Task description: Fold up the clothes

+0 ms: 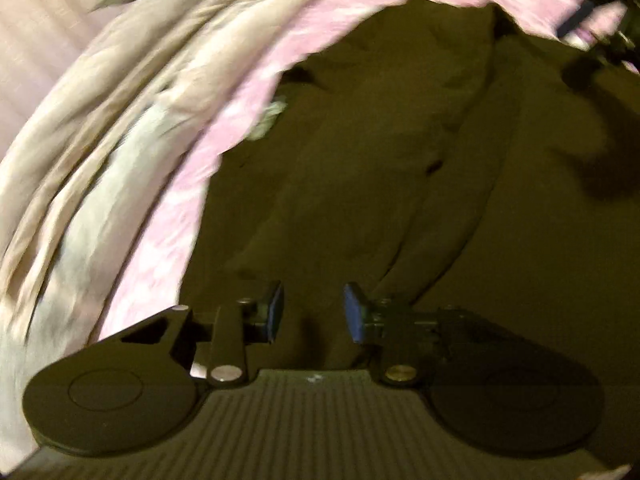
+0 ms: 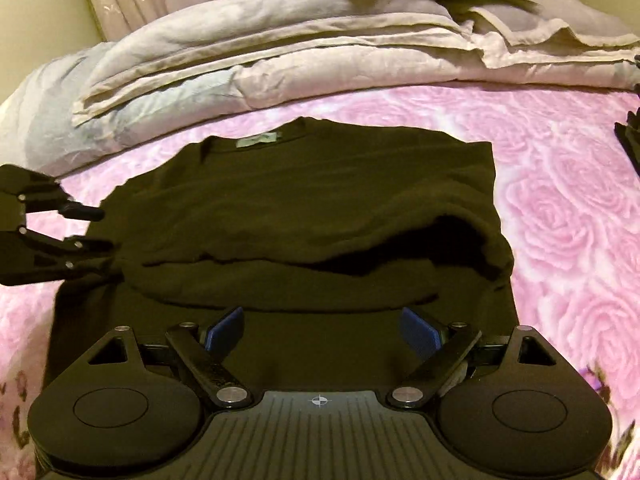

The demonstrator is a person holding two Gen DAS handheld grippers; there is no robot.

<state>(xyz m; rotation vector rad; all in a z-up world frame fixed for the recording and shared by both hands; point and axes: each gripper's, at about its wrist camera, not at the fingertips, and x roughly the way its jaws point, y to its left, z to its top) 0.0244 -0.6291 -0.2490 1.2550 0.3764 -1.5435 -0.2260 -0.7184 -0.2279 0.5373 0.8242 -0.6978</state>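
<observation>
Dark sweater (image 2: 304,208); pale neck label (image 2: 259,139) unreadable.

A dark sweater (image 2: 304,216) lies spread on a bed covered with a pink rose-print sheet (image 2: 560,208), its neck label (image 2: 260,139) toward the top of the frame and its lower part folded up over the body. The right gripper (image 2: 320,330) hovers low centre, blue pads wide apart and empty. The left gripper (image 2: 96,232) enters at the left edge beside the sweater's side. A folded pale duvet (image 2: 280,64) lies across the top.
</observation>
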